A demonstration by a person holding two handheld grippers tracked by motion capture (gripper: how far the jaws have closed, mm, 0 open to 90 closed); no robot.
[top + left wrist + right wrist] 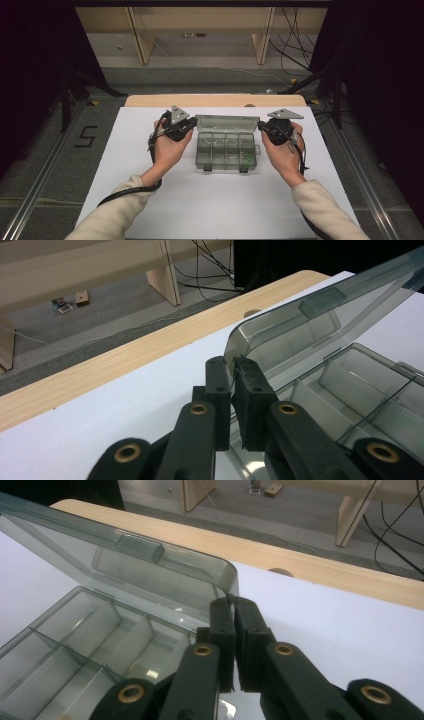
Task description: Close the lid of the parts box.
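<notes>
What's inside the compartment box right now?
The box holds a grid of dividers, with a small green piece in the front right compartment and faint small parts in others. The smoky walls blur them, so what they are cannot be told.

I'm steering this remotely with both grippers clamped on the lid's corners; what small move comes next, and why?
Probably swing the lid forward and down together, to close it. The left gripper and right gripper each pinch an edge of the raised lid, which stands behind the compartment box. Moving both evenly should keep the hinge from twisting.
</notes>
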